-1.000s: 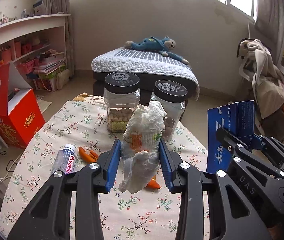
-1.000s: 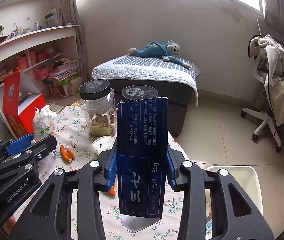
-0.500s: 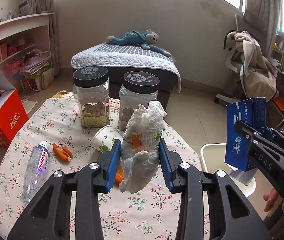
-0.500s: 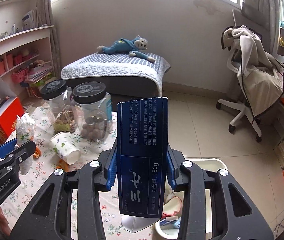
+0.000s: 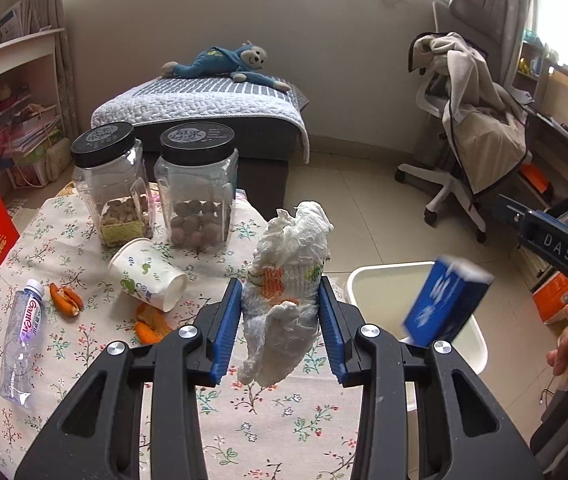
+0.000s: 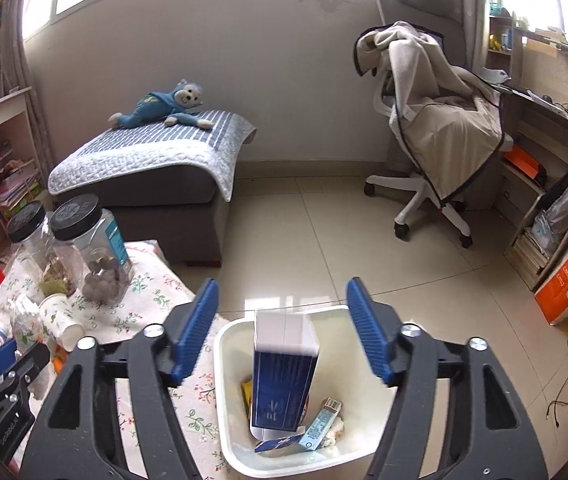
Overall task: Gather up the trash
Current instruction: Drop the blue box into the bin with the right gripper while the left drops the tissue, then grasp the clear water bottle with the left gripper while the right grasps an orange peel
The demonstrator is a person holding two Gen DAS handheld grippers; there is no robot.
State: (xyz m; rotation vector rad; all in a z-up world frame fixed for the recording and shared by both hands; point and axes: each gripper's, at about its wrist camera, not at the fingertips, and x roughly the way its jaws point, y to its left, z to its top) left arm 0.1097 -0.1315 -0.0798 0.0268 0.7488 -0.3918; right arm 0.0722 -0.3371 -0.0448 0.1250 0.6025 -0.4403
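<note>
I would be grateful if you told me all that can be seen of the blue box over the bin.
The blue box is a tall dark blue carton, apparently card, with white print and a white top end. It is blurred and tilted, between the right claw fingers, whose jaws have just been opening and do not touch it. It hangs over the white bin, lower end inside the rim above other packets.

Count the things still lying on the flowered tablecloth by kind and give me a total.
Lidded jars: 2
Paper cup: 1
Plastic bottle: 1
Orange peel pieces: 2
Total: 6
</note>
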